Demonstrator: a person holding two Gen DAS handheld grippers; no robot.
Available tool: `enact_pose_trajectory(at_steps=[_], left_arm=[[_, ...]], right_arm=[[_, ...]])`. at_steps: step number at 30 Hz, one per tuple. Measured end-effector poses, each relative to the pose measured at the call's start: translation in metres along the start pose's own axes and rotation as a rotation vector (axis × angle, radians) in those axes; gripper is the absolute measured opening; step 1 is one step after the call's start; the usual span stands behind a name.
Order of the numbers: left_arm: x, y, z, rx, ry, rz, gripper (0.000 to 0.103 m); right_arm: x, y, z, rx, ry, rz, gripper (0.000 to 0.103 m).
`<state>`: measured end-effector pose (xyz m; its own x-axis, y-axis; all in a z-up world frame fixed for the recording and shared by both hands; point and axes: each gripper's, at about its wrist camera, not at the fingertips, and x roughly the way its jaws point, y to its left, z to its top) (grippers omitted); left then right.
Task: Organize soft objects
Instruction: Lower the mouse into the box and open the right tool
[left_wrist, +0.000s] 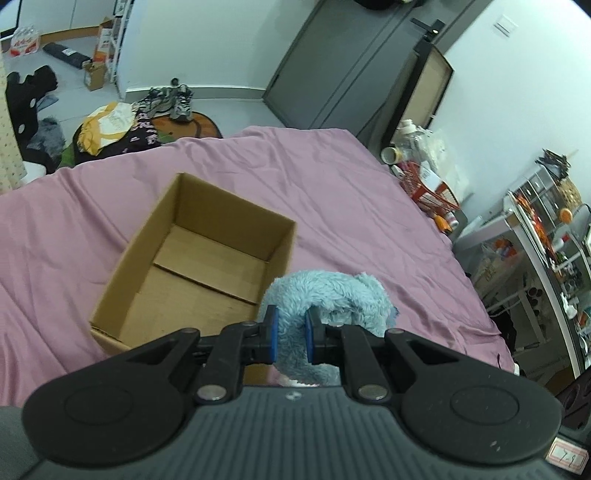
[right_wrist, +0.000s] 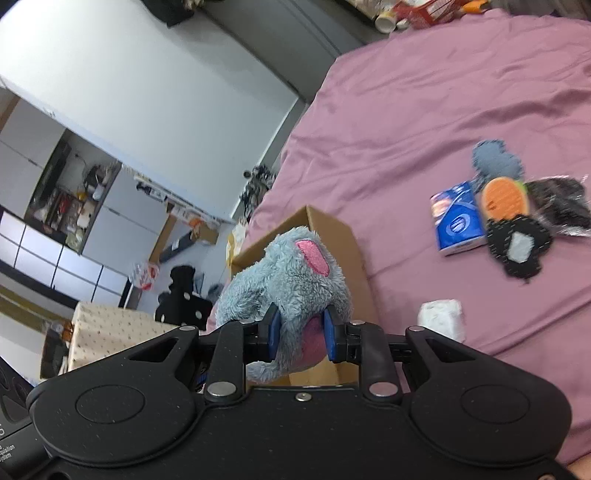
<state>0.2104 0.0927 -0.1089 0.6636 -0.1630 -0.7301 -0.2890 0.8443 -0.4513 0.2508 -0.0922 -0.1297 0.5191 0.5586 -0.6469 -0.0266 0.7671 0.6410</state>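
Note:
A light blue plush toy (left_wrist: 328, 295) with a pink ear is held by both grippers above the pink bed sheet (left_wrist: 332, 177). My left gripper (left_wrist: 291, 334) is shut on one part of it, just right of the near corner of an open, empty cardboard box (left_wrist: 199, 258). My right gripper (right_wrist: 301, 332) is shut on the plush toy (right_wrist: 291, 273) too, with the box (right_wrist: 332, 236) behind it. Further right on the sheet lie a grey plush (right_wrist: 495, 158), an orange soft piece (right_wrist: 504, 199), a black and white soft piece (right_wrist: 517, 247) and a blue tissue pack (right_wrist: 458, 218).
A white crumpled soft item (right_wrist: 441, 317) lies near my right gripper. A black bagged item (right_wrist: 561, 203) lies at the right. Clothes and shoes (left_wrist: 147, 122) are heaped on the floor beyond the bed. Cluttered shelves (left_wrist: 546, 229) stand to the right of the bed.

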Motion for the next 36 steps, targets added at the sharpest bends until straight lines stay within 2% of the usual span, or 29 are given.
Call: enact_pose_trajectory(at_steps=[9,14,19,20,21,25,30,34,36], left_arm=[[0.009,0.041,0.013,-0.066,0.004,0.068,0.013],[0.008,0.065,0.018,-0.114,0.0,0.092,0.013],[0.012,0.088,0.014,-0.173,0.031,0.105,0.013],[0.013,0.091,0.015,-0.173,0.038,0.113,0.014],[0.013,0.092,0.015,-0.169,0.05,0.128,0.015],[0.003,0.094,0.017,-0.136,0.04,0.172,0.017],[-0.007,0.091,0.016,-0.142,0.042,0.168,0.03],[-0.017,0.082,0.017,-0.131,0.031,0.183,0.051],[-0.023,0.075,0.015,-0.113,0.017,0.177,0.056]], right_arm=[[0.039,0.024,-0.009,-0.038,0.086,0.02,0.024],[0.057,0.036,-0.015,-0.074,0.136,-0.007,0.025],[0.061,0.041,-0.022,-0.09,0.17,-0.02,0.036],[0.059,0.041,-0.023,-0.092,0.171,-0.021,0.048],[0.054,0.041,-0.023,-0.094,0.159,-0.021,0.055],[0.033,0.039,-0.021,-0.099,0.129,-0.016,0.056],[0.012,0.037,-0.015,-0.095,0.089,-0.02,0.065],[-0.012,0.029,-0.012,-0.095,0.055,-0.031,0.071],[-0.021,0.027,-0.011,-0.102,0.039,-0.034,0.076]])
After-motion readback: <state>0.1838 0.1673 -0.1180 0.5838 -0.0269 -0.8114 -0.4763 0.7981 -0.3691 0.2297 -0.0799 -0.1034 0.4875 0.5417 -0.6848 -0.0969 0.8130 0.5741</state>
